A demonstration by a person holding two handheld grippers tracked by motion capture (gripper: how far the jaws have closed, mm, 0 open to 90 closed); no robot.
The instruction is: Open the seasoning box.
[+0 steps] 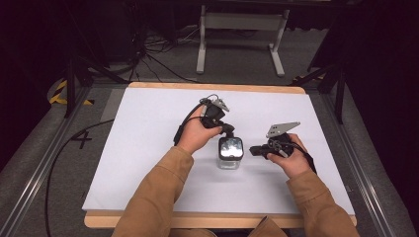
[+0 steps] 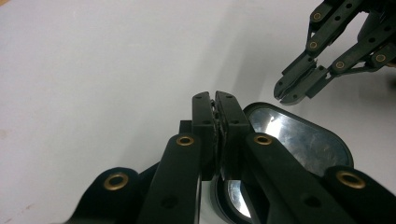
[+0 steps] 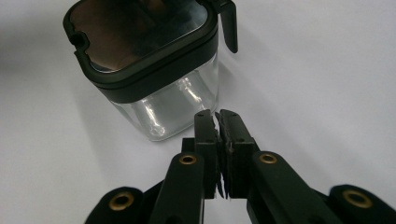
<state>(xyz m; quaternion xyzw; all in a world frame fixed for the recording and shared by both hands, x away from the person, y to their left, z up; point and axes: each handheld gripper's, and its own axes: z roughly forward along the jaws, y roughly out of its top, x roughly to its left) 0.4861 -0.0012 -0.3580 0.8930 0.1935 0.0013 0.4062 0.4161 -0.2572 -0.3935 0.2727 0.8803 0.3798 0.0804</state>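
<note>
A clear square jar point(image 1: 230, 160) with a black-rimmed, shiny lid point(image 1: 230, 147) stands upright near the middle of the white table point(image 1: 148, 148). My left gripper point(image 1: 229, 132) comes in from the far side and hovers at the lid's far edge, jaws pressed together. In the left gripper view its tips point(image 2: 215, 95) are shut just above the lid point(image 2: 299, 140), with nothing visible between them. My right gripper point(image 1: 253, 150) is a little to the jar's right and points at it. It is shut point(image 3: 218, 114) and stands just short of the jar's glass wall point(image 3: 173, 105). It also shows shut and apart from the lid point(image 2: 292, 88).
A narrow black piece point(image 3: 229, 28) hangs at one lid corner. The table has wooden strips along its front and back edges point(image 1: 217, 88). Metal rails point(image 1: 363, 177) run beside it. Cables and a white stand point(image 1: 242, 29) lie on the floor beyond.
</note>
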